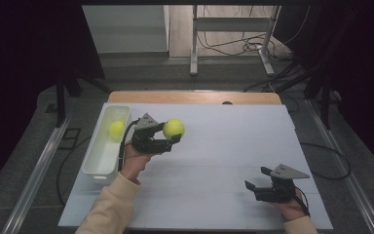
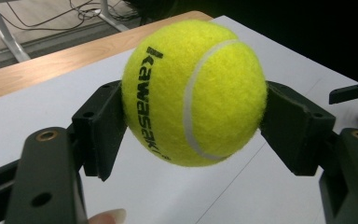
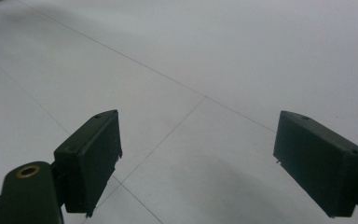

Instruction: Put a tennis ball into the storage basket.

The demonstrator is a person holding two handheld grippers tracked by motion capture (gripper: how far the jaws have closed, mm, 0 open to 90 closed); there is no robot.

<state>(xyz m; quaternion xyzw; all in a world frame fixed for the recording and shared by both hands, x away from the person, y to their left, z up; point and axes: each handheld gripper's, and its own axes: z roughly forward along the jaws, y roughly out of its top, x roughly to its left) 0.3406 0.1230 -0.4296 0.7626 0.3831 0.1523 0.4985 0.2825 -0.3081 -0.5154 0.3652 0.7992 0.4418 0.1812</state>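
Two tennis balls counted: one (image 1: pixel 174 128) clamped between the pads of the left gripper (image 1: pixel 171 136), lifted above the white table (image 1: pixel 224 161) at about 10 o'clock; the other (image 1: pixel 116 129) lying inside the single white bin (image 1: pixel 97 163) at 9 o'clock. Right gripper (image 1: pixel 257 178) at 4 o'clock, jaws wide apart and holding nothing.

Tennis balls: two, one yellow ball (image 1: pixel 174 128) held up in a claw, one ball (image 1: pixel 116 128) lying in the tray
White trays: one (image 1: pixel 99 163)
Claws: two, left claw (image 1: pixel 175 139) and right claw (image 1: pixel 256 177)
Counters: one (image 1: pixel 214 161)
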